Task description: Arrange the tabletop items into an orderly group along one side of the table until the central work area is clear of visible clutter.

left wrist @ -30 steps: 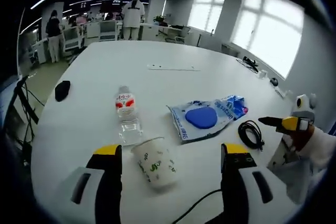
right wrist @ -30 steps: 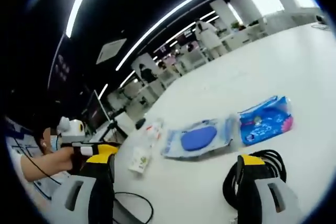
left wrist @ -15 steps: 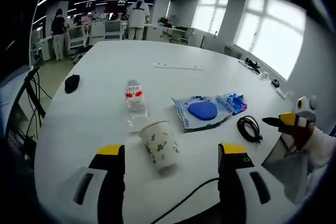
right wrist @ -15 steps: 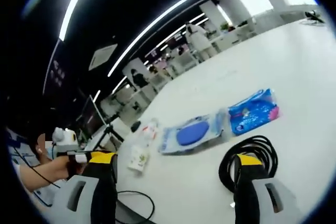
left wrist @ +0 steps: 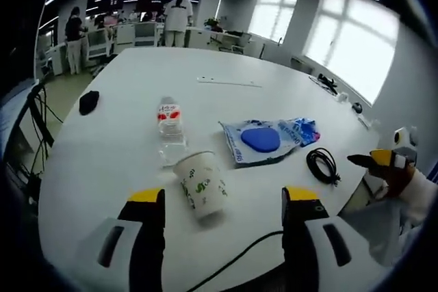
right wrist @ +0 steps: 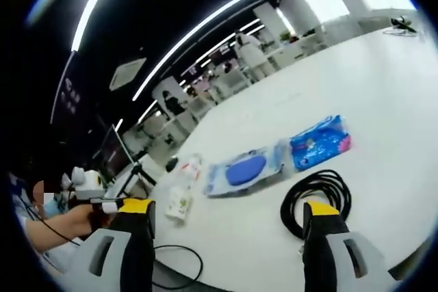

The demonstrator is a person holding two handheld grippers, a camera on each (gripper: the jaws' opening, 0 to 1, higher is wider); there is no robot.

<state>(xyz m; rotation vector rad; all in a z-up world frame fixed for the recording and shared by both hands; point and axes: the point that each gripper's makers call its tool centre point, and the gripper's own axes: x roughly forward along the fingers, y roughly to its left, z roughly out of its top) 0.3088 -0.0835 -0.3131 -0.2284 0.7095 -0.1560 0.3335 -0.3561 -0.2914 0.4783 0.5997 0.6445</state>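
Note:
On the white table (left wrist: 226,111) lie a paper cup (left wrist: 200,186) on its side, a clear water bottle (left wrist: 169,126) with a red label, a blue wet-wipe pack (left wrist: 263,140) and a coiled black cable (left wrist: 323,166). My left gripper (left wrist: 223,237) stands open just short of the cup. The right gripper (left wrist: 383,163) enters the left gripper view at the right edge. In the right gripper view the open right gripper (right wrist: 226,237) hovers near the cable (right wrist: 316,197), with the wipe pack (right wrist: 274,161), cup (right wrist: 178,204) and bottle (right wrist: 187,168) beyond.
A black mouse-like object (left wrist: 88,102) lies at the table's left edge and a thin white strip (left wrist: 229,83) farther back. A black wire (left wrist: 233,264) crosses the near edge. People stand at desks beyond the table (left wrist: 174,22). A person's hand holds the left gripper (right wrist: 85,200).
Both views shifted with the hands. The cable now lies closer to the right gripper's jaws and lower in its view. The table items have not moved.

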